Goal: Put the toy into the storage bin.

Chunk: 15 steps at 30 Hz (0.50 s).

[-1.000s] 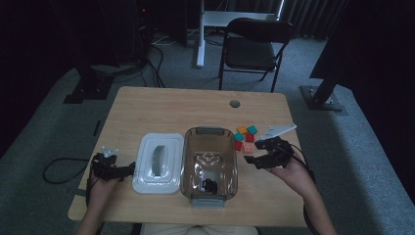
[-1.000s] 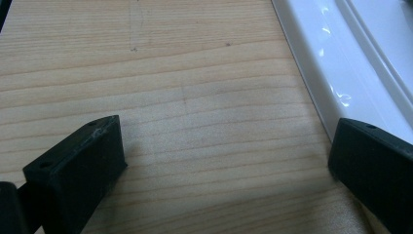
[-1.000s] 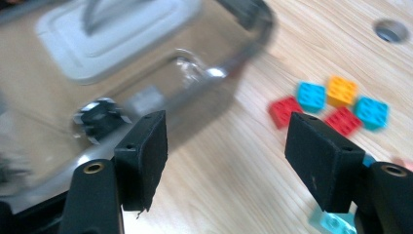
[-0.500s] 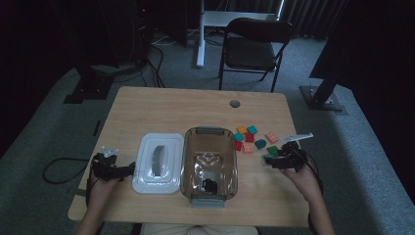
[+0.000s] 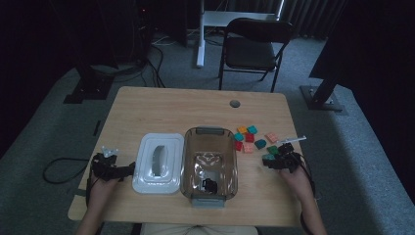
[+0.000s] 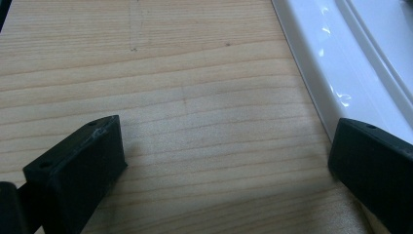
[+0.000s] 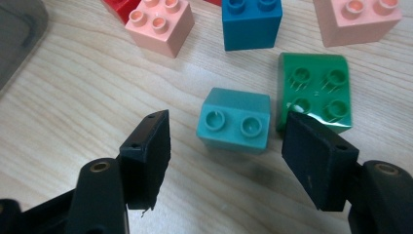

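This looks like a dim lab or recording studio: a light wooden table [image 5: 161,105] stands on grey carpet [image 5: 372,161], with a black folding metal chair [image 5: 252,46] at its far side, black stand bases [image 5: 83,90] far left, and loose black cables [image 5: 161,51] across the floor.

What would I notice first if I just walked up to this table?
Probably the colourful bricks scattered on the table's right side. The right gripper has its jaws open around a small teal brick, not yet touching it. In the middle stands a clear brown tub, with its white lid lying to its left.
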Tool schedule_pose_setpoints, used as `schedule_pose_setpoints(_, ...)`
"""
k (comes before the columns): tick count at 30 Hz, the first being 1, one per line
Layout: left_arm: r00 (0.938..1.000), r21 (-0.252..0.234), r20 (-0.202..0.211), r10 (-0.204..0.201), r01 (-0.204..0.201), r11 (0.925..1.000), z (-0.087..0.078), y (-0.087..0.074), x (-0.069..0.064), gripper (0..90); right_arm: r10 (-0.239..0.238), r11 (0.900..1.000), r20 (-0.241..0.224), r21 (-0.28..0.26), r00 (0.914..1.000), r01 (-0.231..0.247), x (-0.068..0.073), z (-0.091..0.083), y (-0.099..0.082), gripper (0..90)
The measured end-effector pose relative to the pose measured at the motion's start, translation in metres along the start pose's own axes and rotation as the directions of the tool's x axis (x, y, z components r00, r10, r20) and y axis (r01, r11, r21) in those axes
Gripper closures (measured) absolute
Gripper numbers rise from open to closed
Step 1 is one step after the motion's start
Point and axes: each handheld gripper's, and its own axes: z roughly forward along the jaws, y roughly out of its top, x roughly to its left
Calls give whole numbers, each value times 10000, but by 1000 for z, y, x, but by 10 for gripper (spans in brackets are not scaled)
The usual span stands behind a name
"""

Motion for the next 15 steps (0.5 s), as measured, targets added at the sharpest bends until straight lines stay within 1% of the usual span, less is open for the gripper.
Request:
schedule_pose_setpoints(2, 10000, 3, -1, 2, -2, 10000, 0, 0, 0, 5, 28, 10000, -5, 19, 10000, -28, 0, 3, 1, 350)
schedule_pose_setpoints(5, 10000, 6, -1, 2, -2, 10000, 0, 0, 0, 5, 55, 10000, -2, 53, 10000, -55, 1, 7, 3, 384)
schedule_pose_setpoints(6, 10000, 6, -2, 3, -3, 10000, 0, 0, 0, 5, 31, 9999, 39, 105, 10000, -31, 2, 8, 4, 410)
schedule_pose_setpoints(7, 10000, 6, -1, 2, -2, 10000, 0, 0, 0, 5, -42, 9998, 115, 177, 9999, 40, 3, 9, 4, 414)
schedule_pose_setpoints(10, 10000, 6, -1, 2, -2, 10000, 0, 0, 0, 5, -215, 9993, 330, 317, 9992, 204, 4, 12, 3, 480)
schedule_pose_setpoints(11, 10000, 3, -1, 1, -1, 10000, 0, 0, 0, 5, -223, 9992, 373, 331, 9991, 210, 4, 11, 3, 536)
schedule_pose_setpoints(12, 10000, 3, -1, 1, -1, 10000, 0, 0, 0, 5, -248, 9991, 374, 356, 9990, 234, 4, 11, 3, 562)
schedule_pose_setpoints(15, 10000, 2, -1, 3, -3, 10000, 0, 0, 0, 5, -288, 9988, 335, 396, 9990, 275, 5, 9, 4, 581)
